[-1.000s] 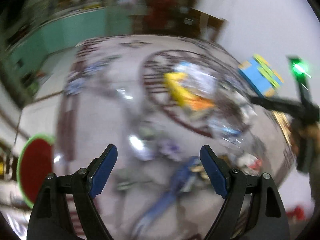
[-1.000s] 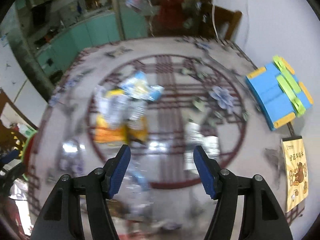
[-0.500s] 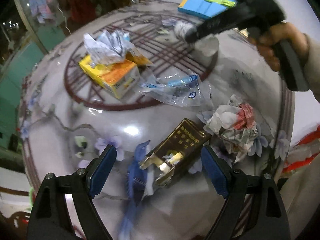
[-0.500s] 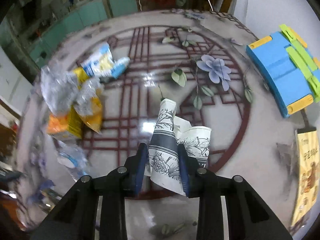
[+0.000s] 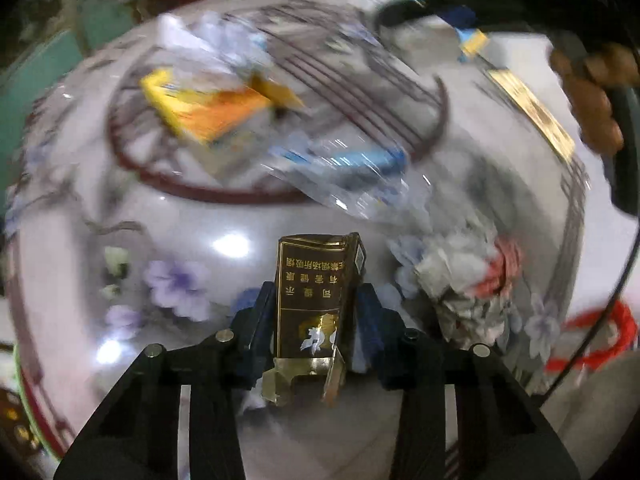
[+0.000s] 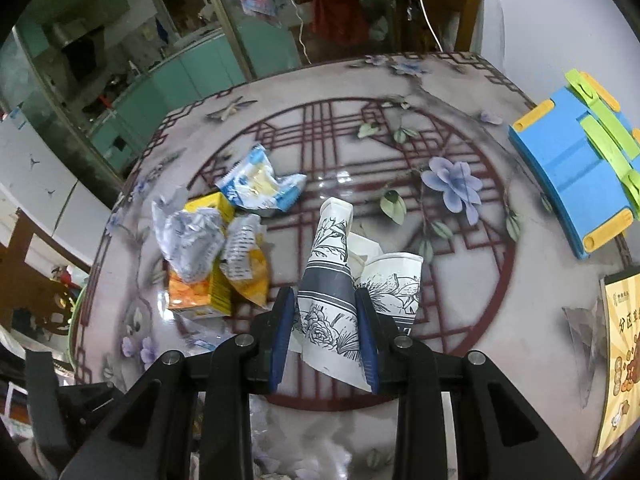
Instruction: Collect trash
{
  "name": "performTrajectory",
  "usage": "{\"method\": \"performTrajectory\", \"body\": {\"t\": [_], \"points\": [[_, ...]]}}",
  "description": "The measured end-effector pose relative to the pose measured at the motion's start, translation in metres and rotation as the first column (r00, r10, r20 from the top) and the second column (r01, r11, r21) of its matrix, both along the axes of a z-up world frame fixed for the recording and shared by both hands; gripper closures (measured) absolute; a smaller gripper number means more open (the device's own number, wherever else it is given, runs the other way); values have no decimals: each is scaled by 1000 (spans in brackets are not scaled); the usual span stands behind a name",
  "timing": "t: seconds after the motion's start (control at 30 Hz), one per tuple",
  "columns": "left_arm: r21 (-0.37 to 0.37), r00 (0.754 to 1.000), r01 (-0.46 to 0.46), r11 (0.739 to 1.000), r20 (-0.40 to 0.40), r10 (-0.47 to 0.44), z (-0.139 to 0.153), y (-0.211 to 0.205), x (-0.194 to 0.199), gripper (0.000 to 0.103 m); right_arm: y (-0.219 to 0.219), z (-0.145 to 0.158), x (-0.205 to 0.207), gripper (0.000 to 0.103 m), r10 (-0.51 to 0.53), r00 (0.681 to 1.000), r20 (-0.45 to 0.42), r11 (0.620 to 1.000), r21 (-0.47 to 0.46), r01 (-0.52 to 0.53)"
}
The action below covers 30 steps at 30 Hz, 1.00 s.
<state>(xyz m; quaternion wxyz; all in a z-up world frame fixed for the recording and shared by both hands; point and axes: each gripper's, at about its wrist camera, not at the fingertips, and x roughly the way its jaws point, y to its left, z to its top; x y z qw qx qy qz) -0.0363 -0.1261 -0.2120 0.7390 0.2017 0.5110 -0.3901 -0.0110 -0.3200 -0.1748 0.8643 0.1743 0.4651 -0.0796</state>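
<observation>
A brown and gold cigarette pack [image 5: 316, 276] stands upright between the blue pads of my left gripper [image 5: 316, 320]. The jaws are closing and both pads press on its sides, over the patterned table [image 5: 120, 280]. My right gripper [image 6: 326, 332] is shut on a crushed white paper cup with black flower print [image 6: 328, 264]; a second crushed cup [image 6: 396, 284] lies touching it on the right. More trash lies on the table: an orange and yellow box [image 6: 196, 292], a crumpled silver wrapper [image 6: 188, 240], a blue and white wrapper [image 6: 256, 180], a clear plastic bag [image 5: 352, 176] and a paper wad with red [image 5: 468, 272].
A blue foam block with green and yellow parts [image 6: 572, 168] sits at the table's right edge, with a yellow booklet [image 6: 620, 340] nearer. A hand [image 5: 592, 92] holding the right gripper shows at the top right of the left wrist view. A wooden chair [image 6: 440, 12] stands behind the table.
My left gripper's jaws have come in from wide onto the cigarette pack, which now stands upright between them. The right gripper, wide a second ago, has kept its grip on the cup and shifted slightly.
</observation>
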Motion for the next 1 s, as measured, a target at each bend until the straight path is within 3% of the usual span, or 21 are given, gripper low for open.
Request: {"method": "performTrajectory", "body": {"t": [0.1,0.17,0.47,0.7,1.0], "points": [[-78,990,-144,987,-9,144,25,20,12,64,10,15,-1,75,22,999,37,1000,-2,-22],[-138,967,-255,957,-28,254,43,36,23,64,19,27,-1,75,34,998,62,999,-16,-33],[-216,881,-465,859,-19,472,81,79,48,64,69,70,12,75,131,982,133,990,-68,-123],[-209,844,-518,830,32,535,97,104,50,63,104,79,16,75,196,969,149,980,-69,-188],[-200,833,-528,825,66,549,102,123,51,63,132,76,19,75,243,961,131,969,-73,-235]]}}
